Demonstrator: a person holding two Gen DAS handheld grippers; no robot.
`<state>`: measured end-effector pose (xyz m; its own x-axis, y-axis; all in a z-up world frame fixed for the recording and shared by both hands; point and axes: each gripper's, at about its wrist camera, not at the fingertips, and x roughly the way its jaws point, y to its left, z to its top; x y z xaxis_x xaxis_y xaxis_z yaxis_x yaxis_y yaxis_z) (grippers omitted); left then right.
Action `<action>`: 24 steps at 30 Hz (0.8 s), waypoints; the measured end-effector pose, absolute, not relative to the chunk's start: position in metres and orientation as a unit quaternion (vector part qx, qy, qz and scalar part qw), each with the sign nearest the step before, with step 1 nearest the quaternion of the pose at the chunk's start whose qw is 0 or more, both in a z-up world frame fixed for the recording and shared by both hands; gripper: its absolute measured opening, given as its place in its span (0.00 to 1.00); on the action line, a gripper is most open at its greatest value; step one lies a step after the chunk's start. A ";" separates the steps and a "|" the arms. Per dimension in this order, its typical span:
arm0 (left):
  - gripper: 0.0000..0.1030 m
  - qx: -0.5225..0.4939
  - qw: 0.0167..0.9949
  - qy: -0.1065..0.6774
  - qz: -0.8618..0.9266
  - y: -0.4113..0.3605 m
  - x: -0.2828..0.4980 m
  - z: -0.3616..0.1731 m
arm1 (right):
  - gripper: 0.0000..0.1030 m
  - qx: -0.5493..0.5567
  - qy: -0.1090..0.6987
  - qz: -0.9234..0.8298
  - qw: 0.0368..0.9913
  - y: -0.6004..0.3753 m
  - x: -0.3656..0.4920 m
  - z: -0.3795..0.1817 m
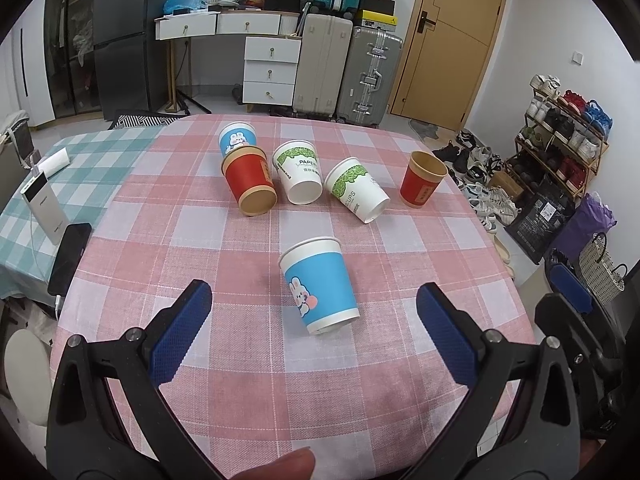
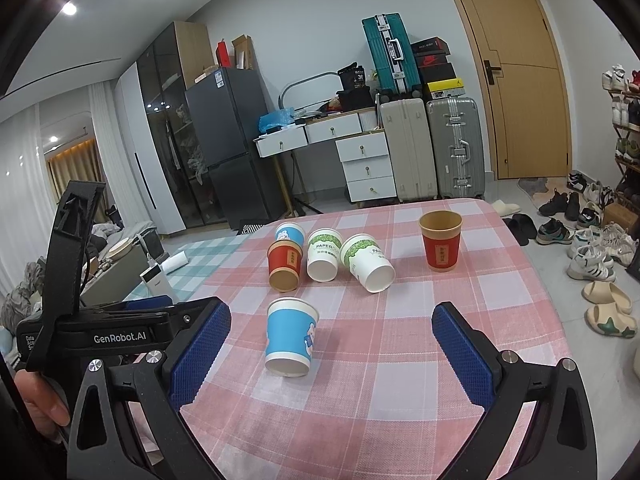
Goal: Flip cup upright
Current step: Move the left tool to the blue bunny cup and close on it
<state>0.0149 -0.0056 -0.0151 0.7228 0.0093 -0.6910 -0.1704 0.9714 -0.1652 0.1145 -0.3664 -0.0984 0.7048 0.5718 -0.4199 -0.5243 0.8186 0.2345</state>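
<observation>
Cup position: the blue paper cup with rabbit print [image 1: 319, 285] stands upside down on the pink checked tablecloth [image 1: 224, 240], nearest both tools. Left gripper [image 1: 314, 320] and right gripper [image 2: 331, 340] are spread wide, empty, framing it for grasping.

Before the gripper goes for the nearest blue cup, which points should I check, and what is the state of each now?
1. Left gripper open: ok, the jaws stand wide apart and hold nothing.
2. Right gripper open: ok, also empty.
3. Near blue bunny cup still needs flipping: ok as target; it lies on its side, apart from the other cups.
4. Space around it on the pink checked tablecloth: ok, nothing touches it.
5. One cup already upright: ok, the red cup at far right stands mouth up.
6. Cup's opening faces away from the grippers: cannot tell for certain; the rolled rim appears to be on the far end.
</observation>
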 end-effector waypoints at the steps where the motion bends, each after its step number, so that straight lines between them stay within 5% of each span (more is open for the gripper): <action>1: 0.99 -0.110 0.922 0.368 0.048 -0.005 0.015 -0.015 | 1.00 0.048 0.246 0.297 0.921 -0.367 0.115 -0.100; 24: 0.99 -0.109 0.871 0.477 0.037 -0.006 0.111 -0.094 | 1.00 0.091 0.309 0.286 0.902 -0.383 0.170 -0.150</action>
<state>0.1105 -0.0064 -0.0945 0.5415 -0.0398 -0.8398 -0.1675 0.9738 -0.1541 0.1699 -0.3829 -0.1498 0.6450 0.5730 -0.5056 -0.4602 0.8195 0.3415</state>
